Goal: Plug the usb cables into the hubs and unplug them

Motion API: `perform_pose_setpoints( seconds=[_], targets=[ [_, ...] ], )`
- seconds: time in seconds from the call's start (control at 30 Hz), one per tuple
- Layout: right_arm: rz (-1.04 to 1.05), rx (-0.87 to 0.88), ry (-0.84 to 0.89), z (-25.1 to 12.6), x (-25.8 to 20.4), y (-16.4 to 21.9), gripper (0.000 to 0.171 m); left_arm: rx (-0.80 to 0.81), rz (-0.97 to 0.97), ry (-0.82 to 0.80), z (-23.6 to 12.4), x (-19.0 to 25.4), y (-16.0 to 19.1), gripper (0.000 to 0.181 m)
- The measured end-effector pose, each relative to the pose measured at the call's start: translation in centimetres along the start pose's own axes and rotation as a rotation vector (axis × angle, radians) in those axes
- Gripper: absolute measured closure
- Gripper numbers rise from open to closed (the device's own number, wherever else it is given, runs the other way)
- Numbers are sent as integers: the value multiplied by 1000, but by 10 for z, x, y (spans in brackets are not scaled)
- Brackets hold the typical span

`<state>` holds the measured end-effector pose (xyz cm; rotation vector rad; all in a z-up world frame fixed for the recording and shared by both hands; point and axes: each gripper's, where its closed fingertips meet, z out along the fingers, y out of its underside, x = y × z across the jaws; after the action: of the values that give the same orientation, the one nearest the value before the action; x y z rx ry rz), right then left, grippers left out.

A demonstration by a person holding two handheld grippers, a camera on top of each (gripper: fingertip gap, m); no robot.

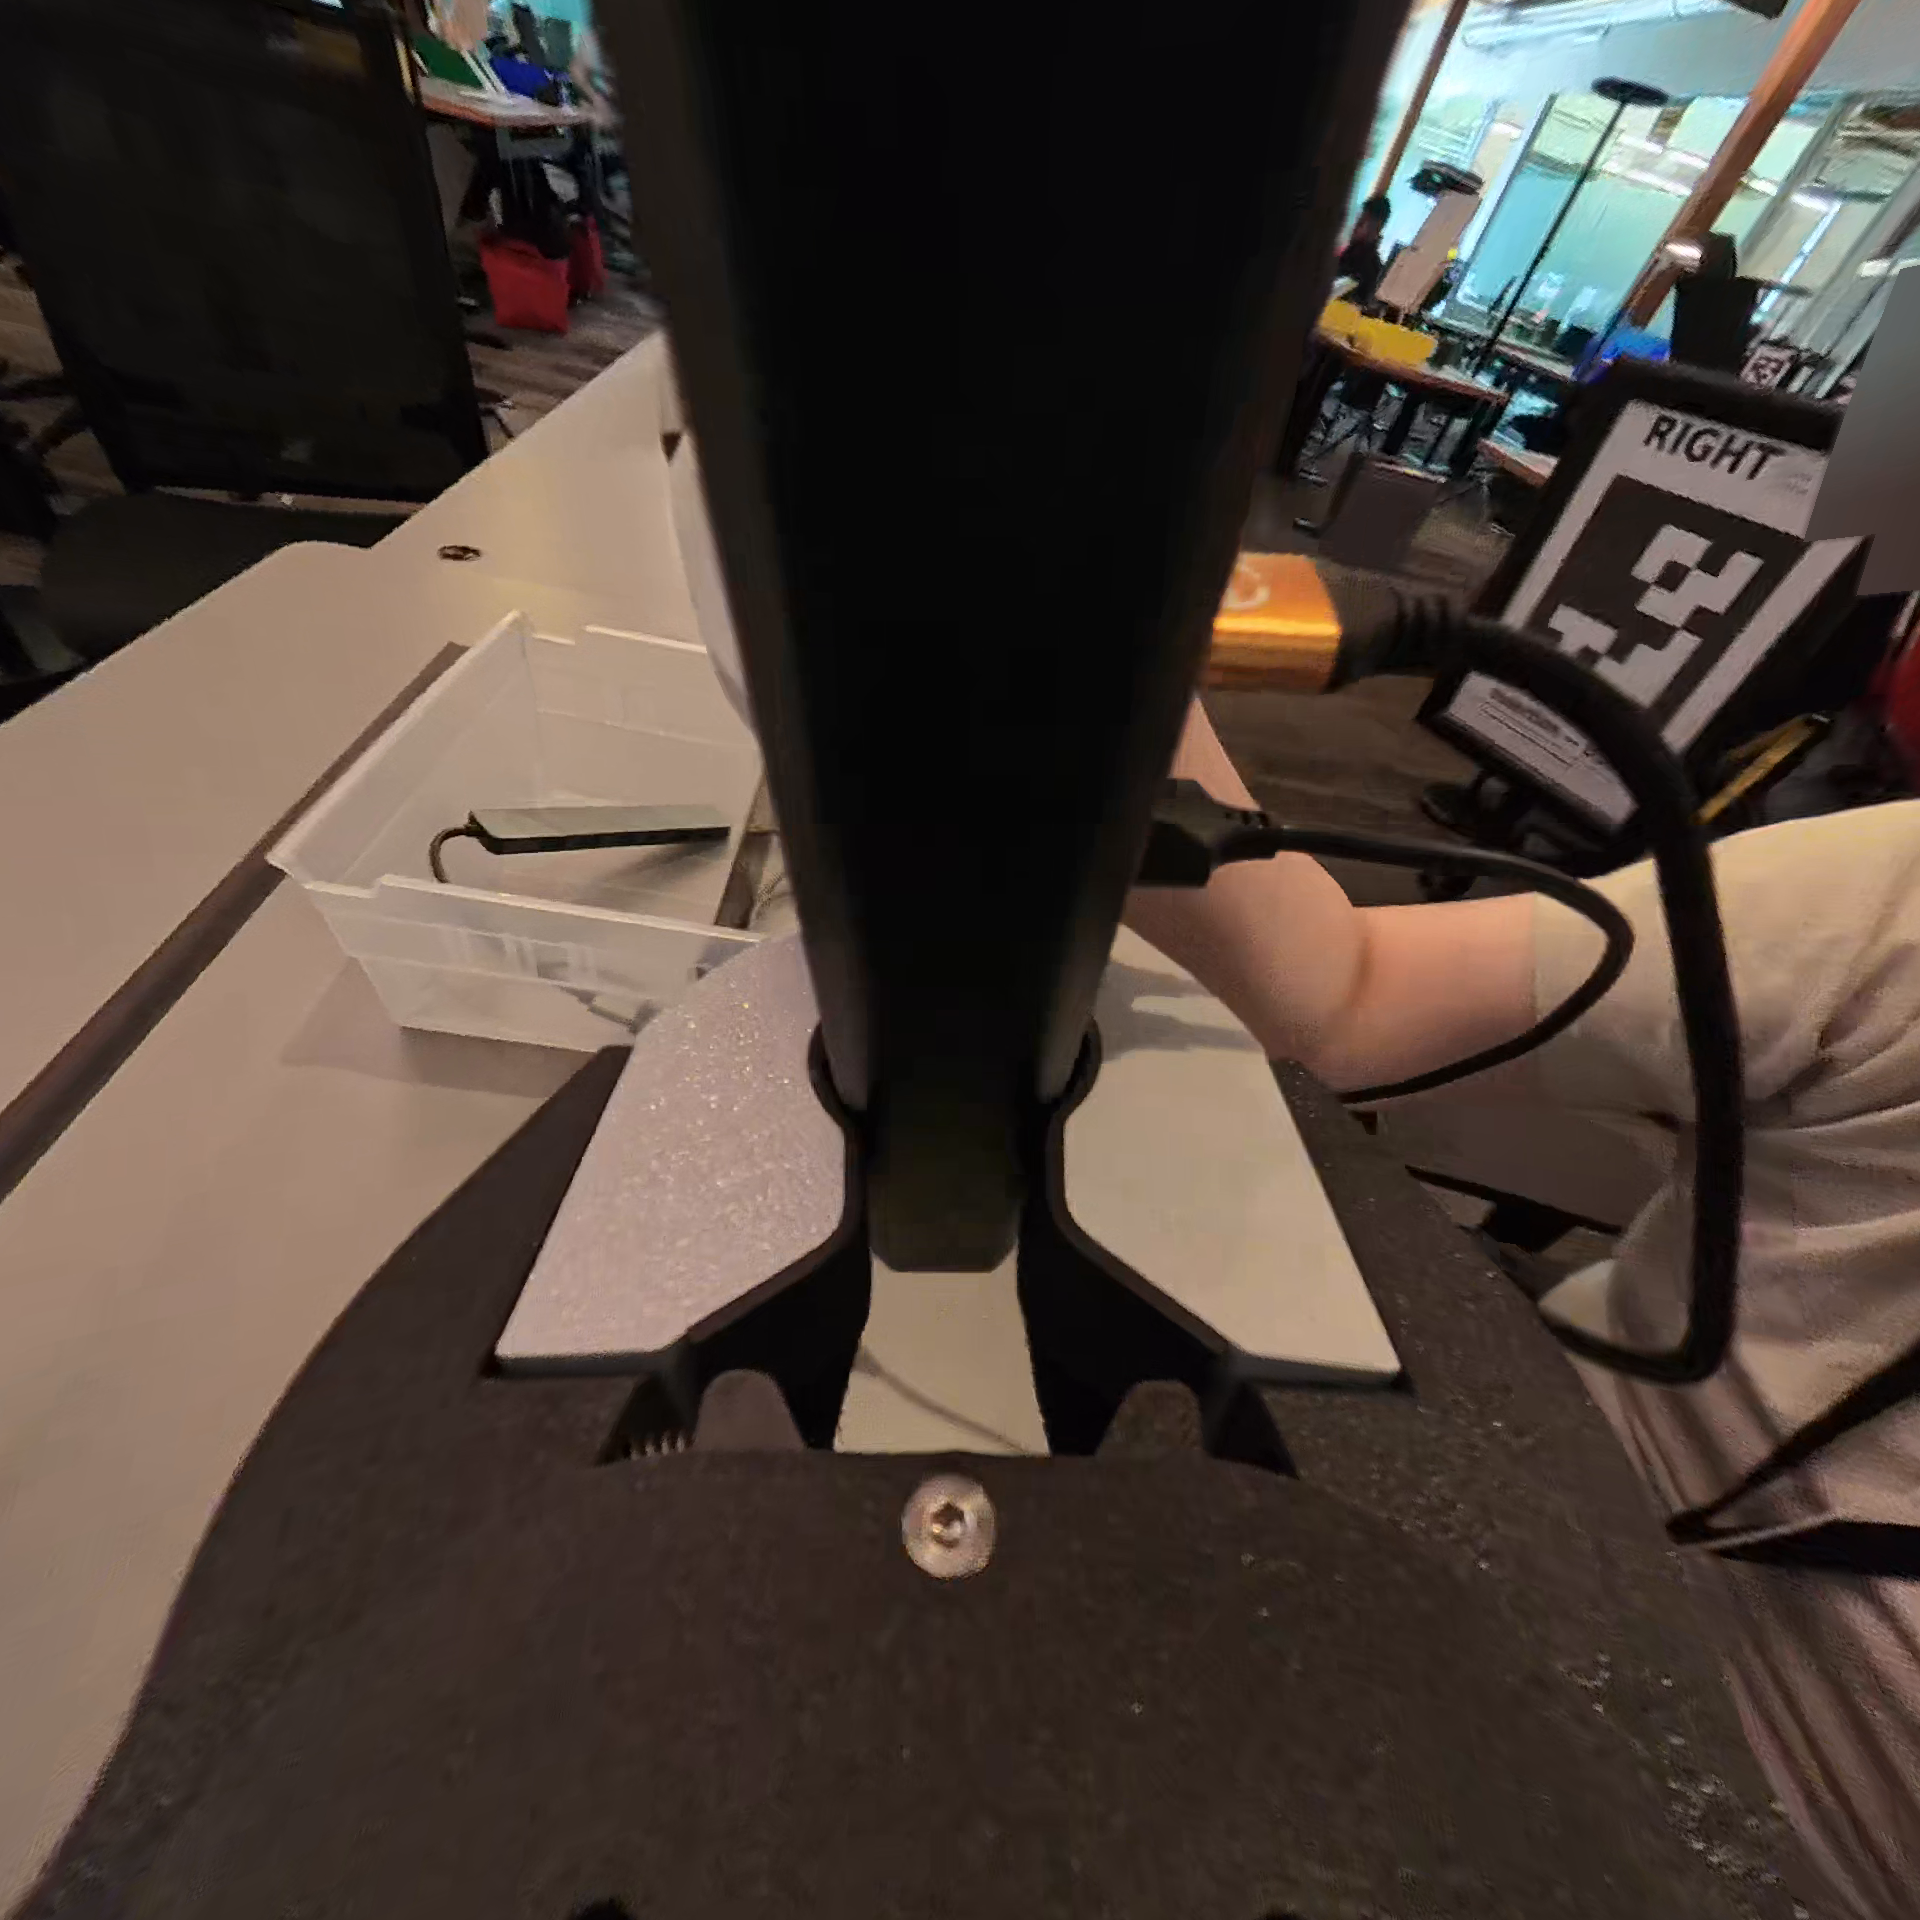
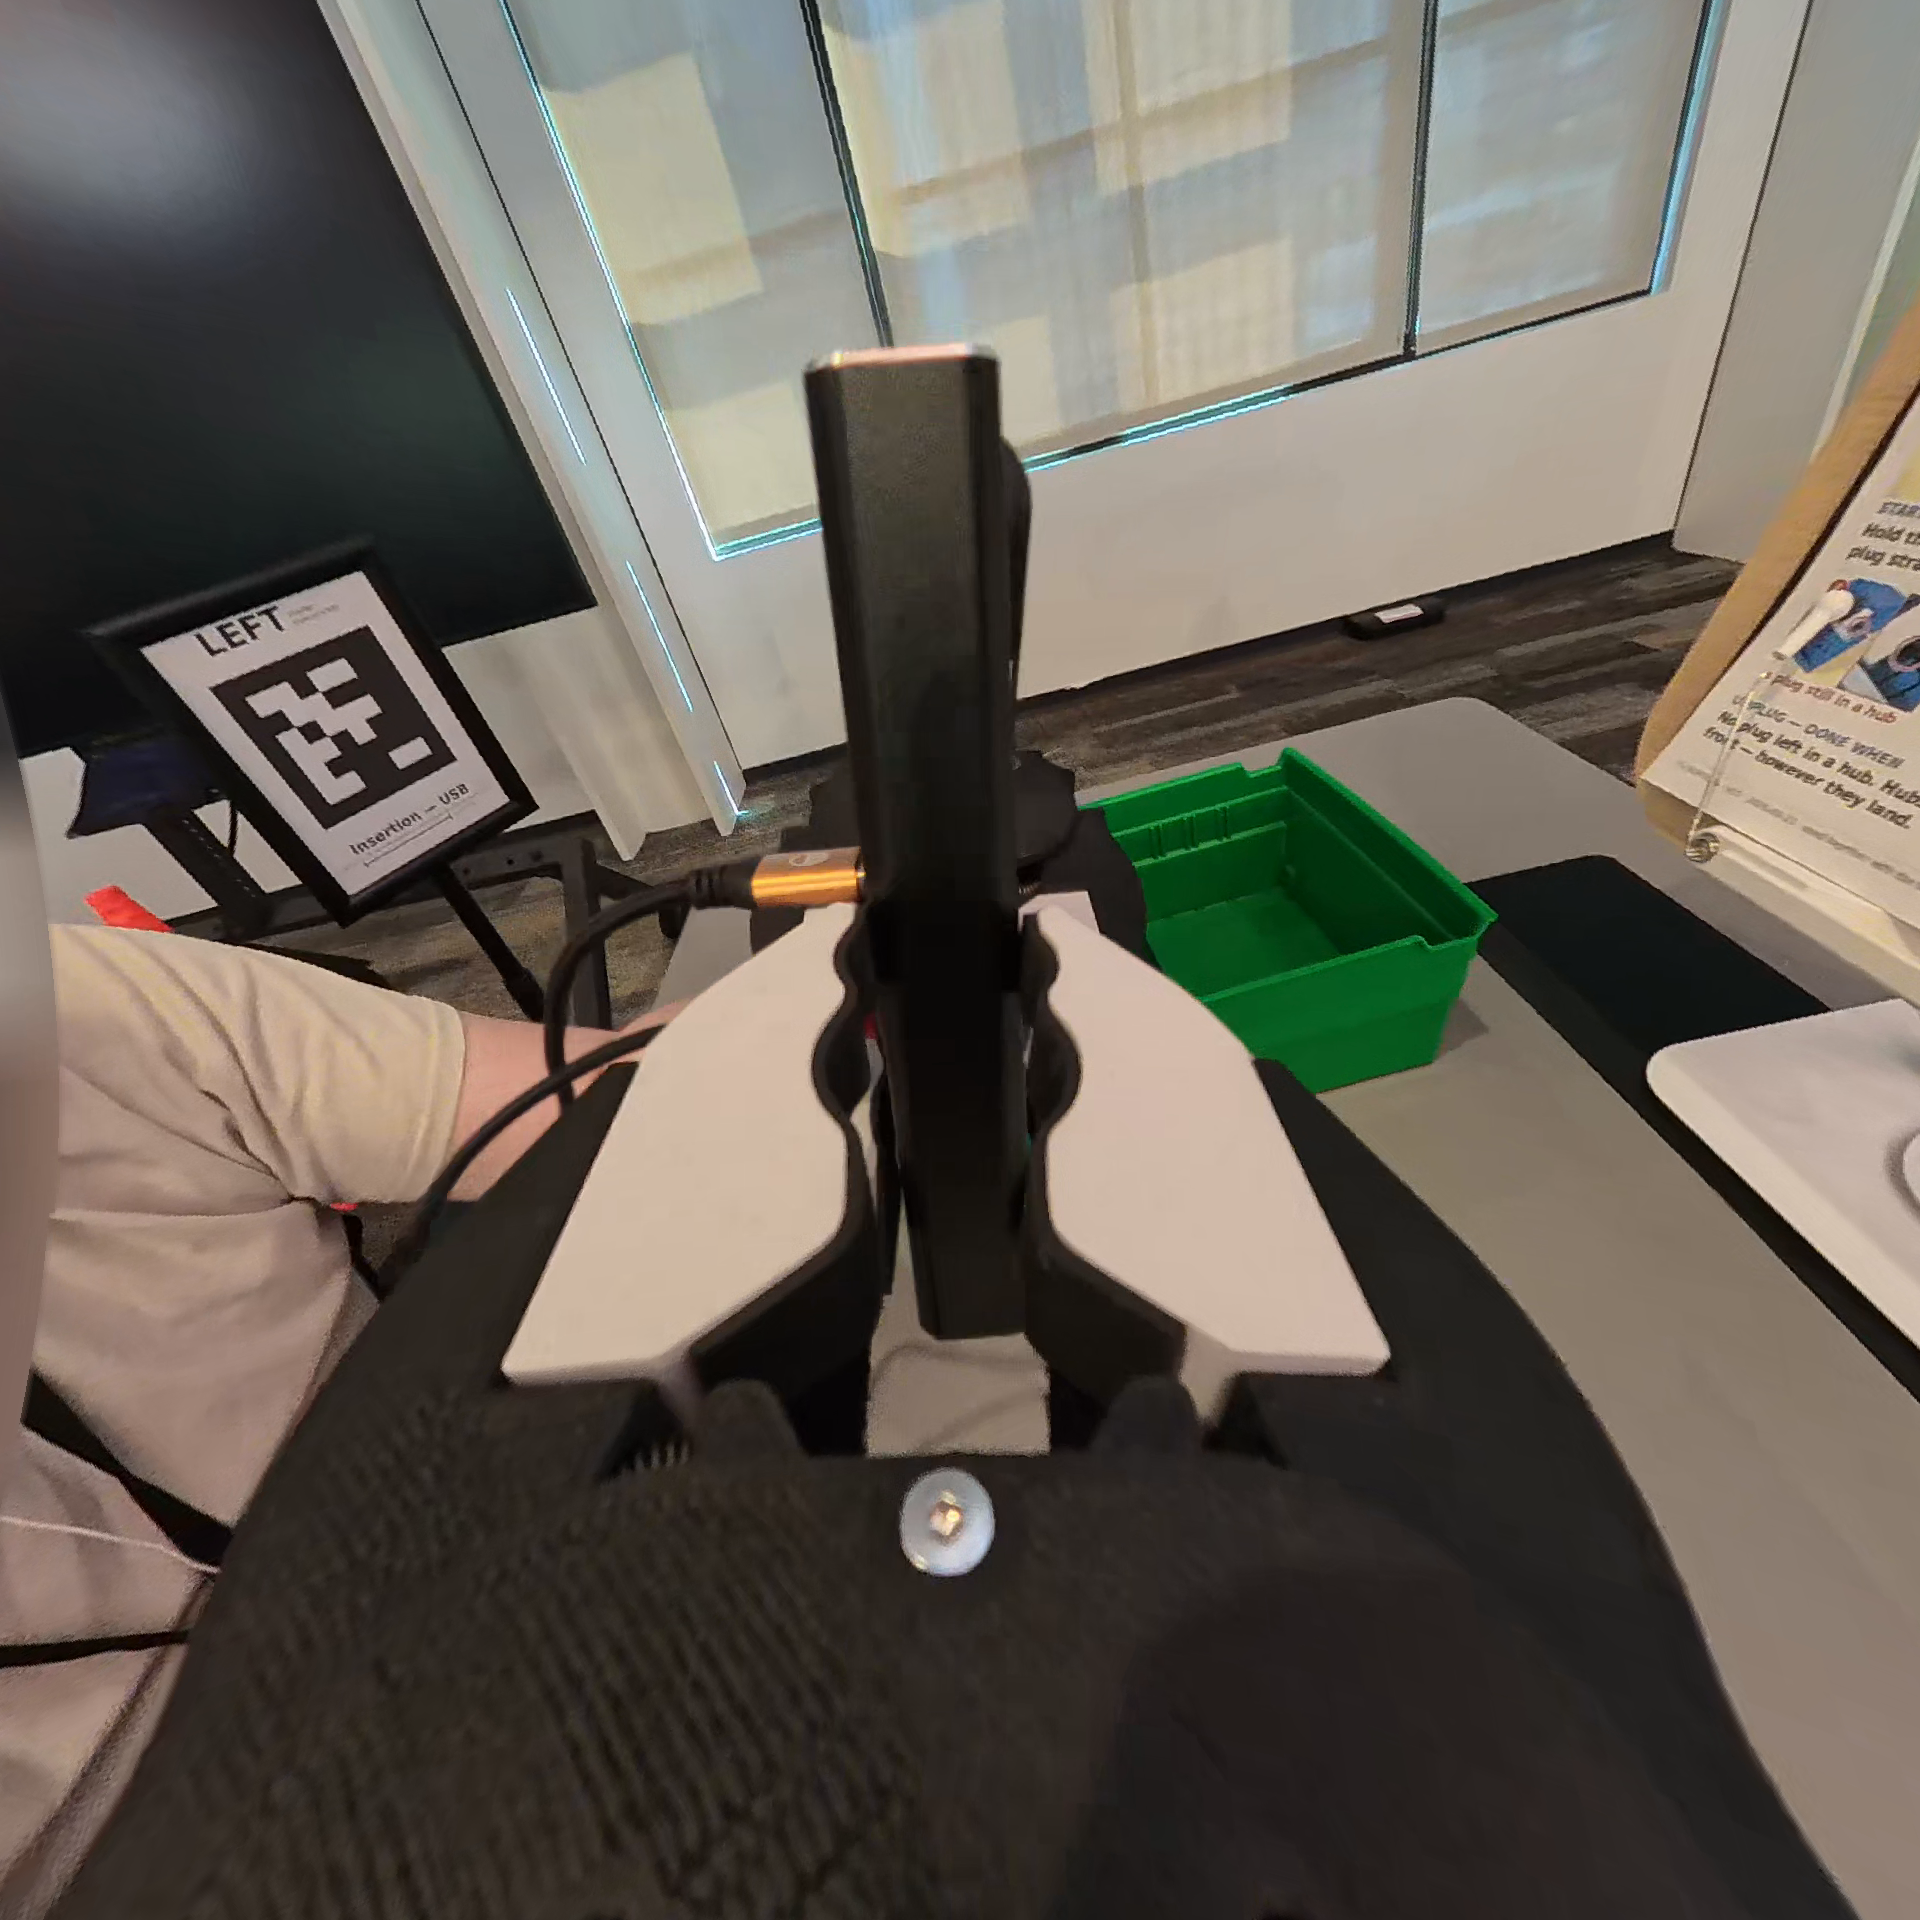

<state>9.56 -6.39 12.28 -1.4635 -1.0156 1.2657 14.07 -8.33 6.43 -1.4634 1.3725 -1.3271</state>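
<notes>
Two handheld claws each clamp a long black USB hub over a pale grey counter (image 1: 208,1091). In the left wrist view, the left claw (image 1: 943,1122) is closed on a hub (image 1: 966,520) that rises so close to the lens it blocks the middle of the frame; a black plug (image 1: 1195,842) sits at the hub's right edge, its cable (image 1: 1558,956) looping down past a person's forearm (image 1: 1351,966). Whether that plug is fully seated cannot be told. Only this view shows the clear plastic bin (image 1: 499,894) on the counter to the left, with another dark hub (image 1: 603,828) lying flat inside it, and the marker board (image 1: 1662,582) on a stand to the right.

The right wrist view gives the cleaner look — the right claw (image 2: 943,1081) grips its own hub (image 2: 925,779) upright near the lower end, the silver top cap visible against the window. An orange-collared USB plug (image 2: 810,875) meets the hub's left side, and its black cable (image 2: 582,987) drops toward a person's arm in a beige sleeve (image 2: 229,1091). Seen here alone: an empty green bin (image 2: 1309,935) on the counter just right of the claw, a second marker board (image 2: 322,738) on a stand at left, and an instruction sheet (image 2: 1808,748) propped at the far right edge — beside a white pad (image 2: 1787,1122) on a dark mat (image 2: 1621,935).
</notes>
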Motion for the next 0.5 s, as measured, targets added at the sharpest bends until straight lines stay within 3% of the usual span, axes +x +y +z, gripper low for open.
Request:
perform_pose_setpoints(
  seconds=[0.23,0.3,0.4,0.5],
  targets=[
    [-48,75,113,-13,13,-15,138,143,-16,-57,-7,-11,-20,151],
    [-142,112,250,-19,20,-25,125,189,-12,-72,-11,-12,-26,151],
    [-354,214,467,-27,18,-50,127,260,7,-135,-22,-19,-36,151],
    [-442,178,660,-27,13,-55,129,311,63,-332,-42,-36,-45,152]
  ],
)
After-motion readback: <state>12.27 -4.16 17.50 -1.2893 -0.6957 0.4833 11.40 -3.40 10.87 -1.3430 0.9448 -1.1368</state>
